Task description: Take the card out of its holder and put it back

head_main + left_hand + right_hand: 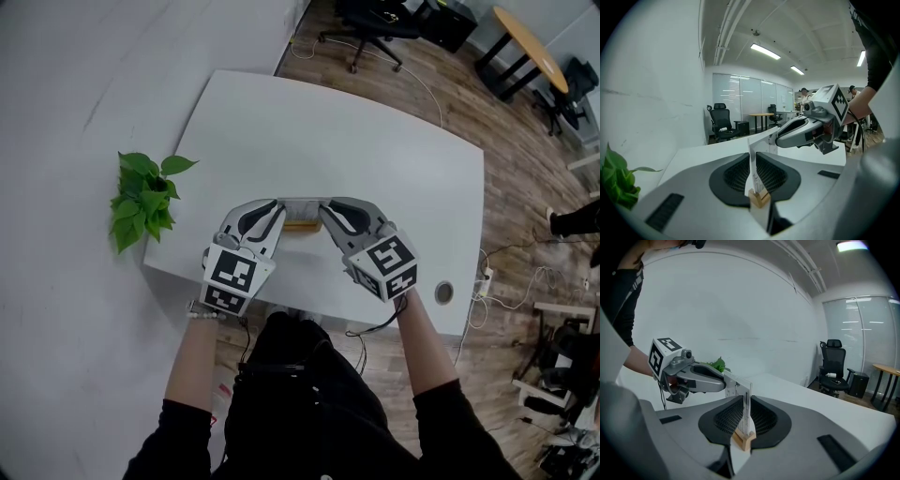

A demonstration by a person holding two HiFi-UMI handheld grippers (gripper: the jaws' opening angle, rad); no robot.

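**A:** Left gripper (277, 210) and right gripper (326, 212) meet at the card (302, 202). Progress?
**B:** Card stands seated in its wooden holder (302, 225) on the white table (375, 141); either not yet lifted or already back, can't say.
**A:** Jaws?
**B:** Both nearly closed, each clenched on one card end.

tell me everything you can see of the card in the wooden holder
The thin white rectangular card carries faint print and looks like stiff plastic or paper. It stands upright on its long edge in the slot of a small light wooden holder on the white table. The left tool and right tool each pinch one end.
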